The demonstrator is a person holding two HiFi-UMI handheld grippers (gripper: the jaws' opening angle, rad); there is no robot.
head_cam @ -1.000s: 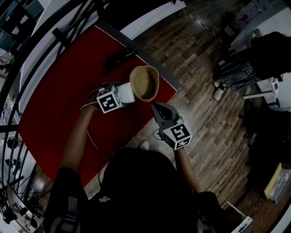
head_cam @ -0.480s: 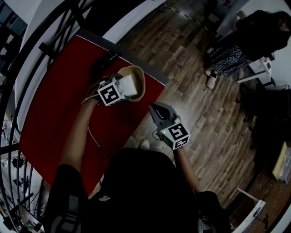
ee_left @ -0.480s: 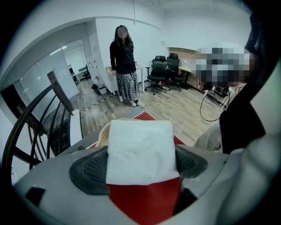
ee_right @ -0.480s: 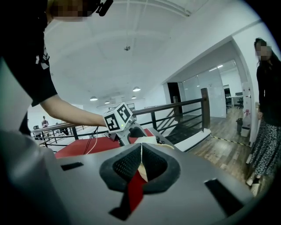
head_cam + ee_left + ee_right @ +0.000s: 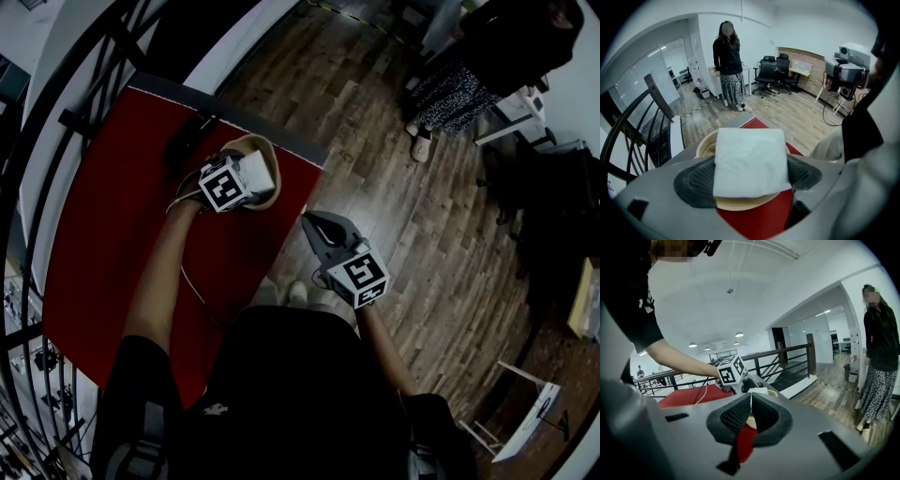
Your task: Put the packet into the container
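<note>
Left gripper [image 5: 751, 180]: jaws clamped on the white packet [image 5: 750, 159], one ribbed black pad on each side edge, packet held flat and square to the camera. Directly under and behind the packet sits the woven tan container [image 5: 707, 144]; its rim shows past the packet's left edge and again below its near edge. Whether the packet touches the rim cannot be told. In the head view the packet [image 5: 260, 174] lies over the container's mouth, covering most of it. The container stands on the red table top [image 5: 112, 216], near the table's far corner. Right gripper [image 5: 751, 404]: jaws together, pads meeting along one seam, nothing between them. It is held level, pointing toward the left gripper, whose marker cube [image 5: 730, 372] shows beyond the pads. In the head view the right gripper [image 5: 322, 232] is off the table, just past its edge, above the wood-plank floor [image 5: 375, 141]. Surroundings: a dark railing [image 5: 651, 117] runs along the table's far side; a person in a dark top and patterned skirt [image 5: 729, 61] stands on the floor well apart from the table; black office chairs [image 5: 769, 72] stand by the back wall.
</note>
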